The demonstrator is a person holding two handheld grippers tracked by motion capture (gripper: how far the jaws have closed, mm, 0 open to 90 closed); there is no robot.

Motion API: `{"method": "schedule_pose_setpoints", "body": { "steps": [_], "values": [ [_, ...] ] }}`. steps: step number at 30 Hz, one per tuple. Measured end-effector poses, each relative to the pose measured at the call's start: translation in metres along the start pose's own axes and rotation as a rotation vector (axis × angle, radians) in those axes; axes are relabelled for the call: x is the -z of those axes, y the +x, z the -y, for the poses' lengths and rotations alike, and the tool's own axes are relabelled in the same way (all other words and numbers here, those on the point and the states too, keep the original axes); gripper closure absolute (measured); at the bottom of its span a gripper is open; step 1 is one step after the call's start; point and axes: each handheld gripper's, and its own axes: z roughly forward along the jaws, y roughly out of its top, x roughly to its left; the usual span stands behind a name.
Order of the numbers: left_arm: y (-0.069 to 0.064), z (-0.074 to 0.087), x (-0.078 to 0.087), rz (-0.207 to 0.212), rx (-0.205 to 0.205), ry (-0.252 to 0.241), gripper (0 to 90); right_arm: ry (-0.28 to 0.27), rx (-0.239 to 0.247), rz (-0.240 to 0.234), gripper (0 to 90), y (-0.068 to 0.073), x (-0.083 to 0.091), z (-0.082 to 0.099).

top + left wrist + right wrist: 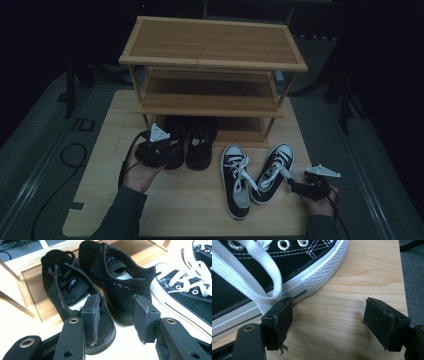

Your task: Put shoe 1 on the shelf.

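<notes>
Two black mesh shoes (175,145) (201,142) stand side by side with their toes under the bottom shelf of a wooden shoe rack (212,60). My left gripper (165,151) hovers at their heels. In the left gripper view it (116,317) is open, one jaw over the heel of the left mesh shoe (62,287), the other by the right mesh shoe (117,282). Two black-and-white canvas sneakers (235,182) (272,172) lie on the table. My right gripper (294,183) is open beside the right sneaker (287,262), one jaw almost touching its white rubber sole and lace (249,282).
The rack has three bamboo shelves; the top and middle ones carry nothing. The wooden table (185,205) ends just right of my right gripper, where its edge (402,277) meets grey floor. A cable (72,155) runs across the floor on the left.
</notes>
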Motion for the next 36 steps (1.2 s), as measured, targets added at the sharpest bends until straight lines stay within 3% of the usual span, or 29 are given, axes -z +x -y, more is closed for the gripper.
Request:
{"method": "schedule_pose_setpoints", "body": {
  "steps": [9,12,20,28,36],
  "values": [
    [-0.014,0.000,-0.002,0.035,-0.052,0.019,69.1,0.000,-0.002,0.000,23.0,0.000,0.000,0.000],
    [-0.019,0.003,-0.010,0.062,-0.068,0.045,77.4,0.000,-0.001,0.000,23.0,0.000,0.000,0.000],
    [-0.026,0.009,-0.030,0.101,-0.087,0.091,89.6,0.000,-0.001,0.000,23.0,0.000,0.000,0.000],
    [-0.034,0.013,-0.048,0.112,-0.107,0.138,90.0,0.000,0.000,0.000,23.0,0.000,0.000,0.000],
    [-0.042,0.017,-0.064,0.094,-0.140,0.167,90.0,0.000,0.000,0.000,23.0,0.000,0.000,0.000]
  ]
}}
